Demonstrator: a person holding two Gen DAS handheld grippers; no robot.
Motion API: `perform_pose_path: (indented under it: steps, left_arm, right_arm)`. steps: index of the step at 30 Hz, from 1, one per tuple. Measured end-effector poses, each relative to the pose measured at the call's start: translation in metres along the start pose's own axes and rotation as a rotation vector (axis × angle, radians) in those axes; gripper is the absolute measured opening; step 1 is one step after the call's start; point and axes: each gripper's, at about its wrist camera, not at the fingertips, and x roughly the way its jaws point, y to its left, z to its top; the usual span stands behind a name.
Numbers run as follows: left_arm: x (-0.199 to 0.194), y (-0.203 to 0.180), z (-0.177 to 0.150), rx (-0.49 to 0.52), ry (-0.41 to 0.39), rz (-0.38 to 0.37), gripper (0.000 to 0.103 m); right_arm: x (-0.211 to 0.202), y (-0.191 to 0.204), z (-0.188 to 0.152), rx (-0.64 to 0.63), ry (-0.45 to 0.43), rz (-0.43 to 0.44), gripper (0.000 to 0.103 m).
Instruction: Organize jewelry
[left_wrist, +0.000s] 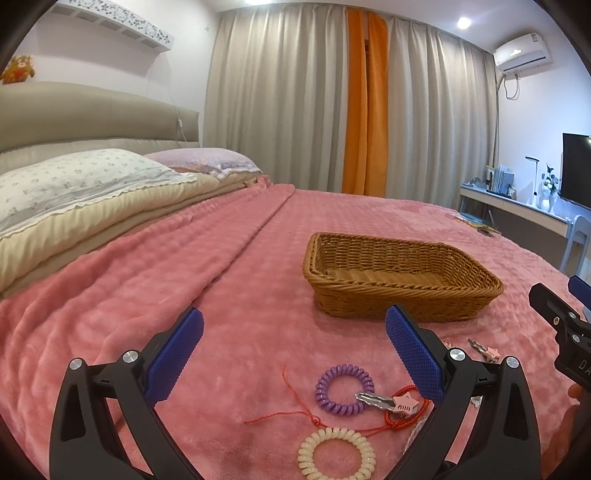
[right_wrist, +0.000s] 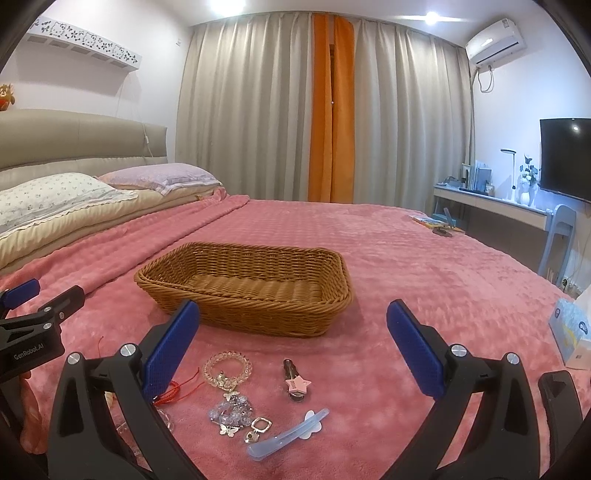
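Note:
An empty wicker basket (left_wrist: 399, 280) (right_wrist: 243, 284) sits on the pink blanket. In the left wrist view, a purple coil band (left_wrist: 343, 388), a cream coil band (left_wrist: 336, 455), a red cord bracelet (left_wrist: 406, 406) and a pink star hair clip (left_wrist: 388, 400) lie near me. In the right wrist view lie a clear bead bracelet (right_wrist: 227, 369), a blue crystal butterfly bracelet (right_wrist: 232, 411), a square ring (right_wrist: 260, 424), a second star clip (right_wrist: 295, 382) and a blue hair clip (right_wrist: 286, 434). My left gripper (left_wrist: 295, 343) and right gripper (right_wrist: 291, 336) are open and empty, above the jewelry.
Pillows (left_wrist: 74, 181) and a headboard are at the left. A tissue box (right_wrist: 570, 332) lies at the right on the bed. A desk (right_wrist: 487, 203), chair and TV stand by the right wall. Small items (right_wrist: 439, 223) lie at the bed's far edge.

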Motion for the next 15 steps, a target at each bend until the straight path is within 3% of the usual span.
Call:
perform_pose_path:
  steps: [15]
  left_arm:
    - [0.0041, -0.0032, -0.0059, -0.004, 0.017, -0.003, 0.096]
  right_arm:
    - [0.0004, 0.0021, -0.0015, -0.009, 0.002, 0.005, 0.097]
